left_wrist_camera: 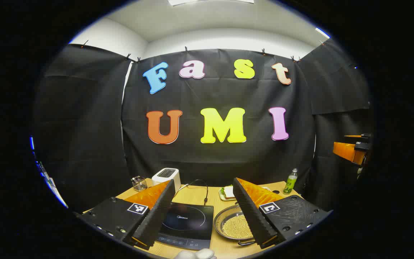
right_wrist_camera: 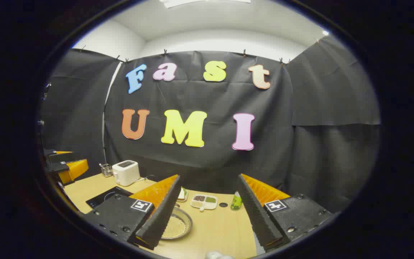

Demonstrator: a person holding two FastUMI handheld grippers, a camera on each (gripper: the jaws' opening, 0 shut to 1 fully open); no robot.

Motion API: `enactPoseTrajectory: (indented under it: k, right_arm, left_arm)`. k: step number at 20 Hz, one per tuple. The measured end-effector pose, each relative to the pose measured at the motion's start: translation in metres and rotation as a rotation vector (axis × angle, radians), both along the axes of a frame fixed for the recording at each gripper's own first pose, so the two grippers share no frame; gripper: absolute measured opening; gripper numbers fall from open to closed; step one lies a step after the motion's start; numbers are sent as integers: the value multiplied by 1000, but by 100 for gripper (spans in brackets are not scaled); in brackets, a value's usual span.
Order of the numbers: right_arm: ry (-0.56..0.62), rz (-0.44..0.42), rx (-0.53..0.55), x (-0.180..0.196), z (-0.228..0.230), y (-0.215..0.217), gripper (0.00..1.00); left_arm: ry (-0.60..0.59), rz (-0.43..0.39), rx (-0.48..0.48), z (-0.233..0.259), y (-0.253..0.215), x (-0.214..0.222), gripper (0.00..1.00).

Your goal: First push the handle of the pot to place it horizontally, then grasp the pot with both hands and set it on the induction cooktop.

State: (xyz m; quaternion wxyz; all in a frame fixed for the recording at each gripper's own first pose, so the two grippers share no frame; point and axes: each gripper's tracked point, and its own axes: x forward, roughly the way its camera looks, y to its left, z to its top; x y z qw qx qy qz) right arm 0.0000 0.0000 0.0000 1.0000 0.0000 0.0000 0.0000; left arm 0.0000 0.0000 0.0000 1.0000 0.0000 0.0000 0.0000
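Both grippers held high above the table (left_wrist_camera: 199, 196), jaws spread wide and gripping nothing — a ready stance, by the look of it, with no step of the task begun. Left gripper (left_wrist_camera: 203, 212) aimed down the middle, its fingers framing the cooktop (left_wrist_camera: 189, 225) on one side and the pot (left_wrist_camera: 234, 226) on the other. Pot sitting just beside the cooktop, to its right in the left gripper view, shallow and round, full of small pale beads; a dark loop of handle (left_wrist_camera: 245, 243) showing at its near rim, angle hard to tell behind the finger. Right gripper (right_wrist_camera: 207, 212) farther to the right, pot (right_wrist_camera: 178, 226) peeking past its left finger, cooktop (right_wrist_camera: 101, 198) beyond. Toaster (left_wrist_camera: 166, 177) and a wire cup (left_wrist_camera: 139, 183) at the back left, a divided dish (right_wrist_camera: 204, 201) and a green bottle (left_wrist_camera: 290, 181) at the back right — all well apart from the pot, so room enough to swing the handle. Cooktop surface bare and close by, likely set so for a short two-handed lift across. First call, judging from this: lower one gripper to the handle and nudge it level.
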Motion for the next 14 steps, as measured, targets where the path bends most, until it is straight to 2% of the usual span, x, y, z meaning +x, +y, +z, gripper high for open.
enactPoseTrajectory:
  k: [6, 13, 14]
  right_arm:
    - [9, -13, 7, -2, -3, -1, 98]
    - [25, 21, 15, 1, -5, 17, 96]
    - [33, 30, 5, 3, -9, 21, 99]
  left_arm:
    - [3, -27, 4, -3, -5, 4, 96]
    - [7, -17, 2, -8, 4, 4, 96]
    - [7, -14, 6, -9, 6, 4, 96]
